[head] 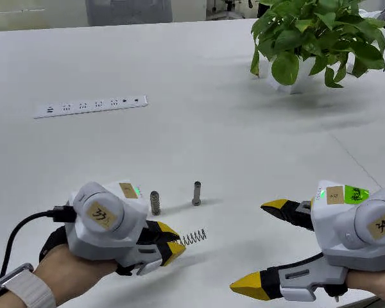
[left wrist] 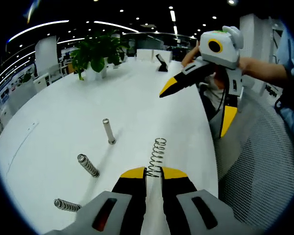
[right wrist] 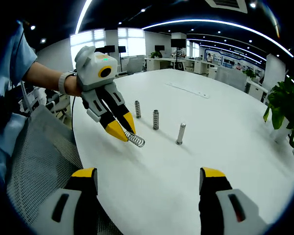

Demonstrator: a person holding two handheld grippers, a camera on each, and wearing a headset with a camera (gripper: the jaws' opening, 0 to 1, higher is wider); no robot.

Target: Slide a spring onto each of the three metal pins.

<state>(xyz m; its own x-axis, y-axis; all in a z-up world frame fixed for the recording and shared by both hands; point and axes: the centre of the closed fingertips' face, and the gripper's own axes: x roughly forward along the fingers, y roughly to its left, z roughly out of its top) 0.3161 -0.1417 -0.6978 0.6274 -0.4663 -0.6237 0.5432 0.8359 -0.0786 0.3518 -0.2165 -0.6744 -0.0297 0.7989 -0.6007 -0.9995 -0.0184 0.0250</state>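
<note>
Spring of thin coiled steel point(head: 194, 237) is pinched by one end in my left yellow-tipped claw point(head: 176, 247), held out over the white table point(head: 231, 135). My right claw point(head: 249, 246) is spread wide, empty. One bare grey metal pin point(head: 196, 193) stands nearby, beside two spring-sleeved pins point(right wrist: 137, 109) point(right wrist: 156, 119).

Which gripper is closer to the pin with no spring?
Left. The left gripper, holding a spring, sits close in front of the bare pin; the open right gripper is farther right.

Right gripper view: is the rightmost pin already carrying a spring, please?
No, that pin stands bare; the left gripper holds a spring.
</note>
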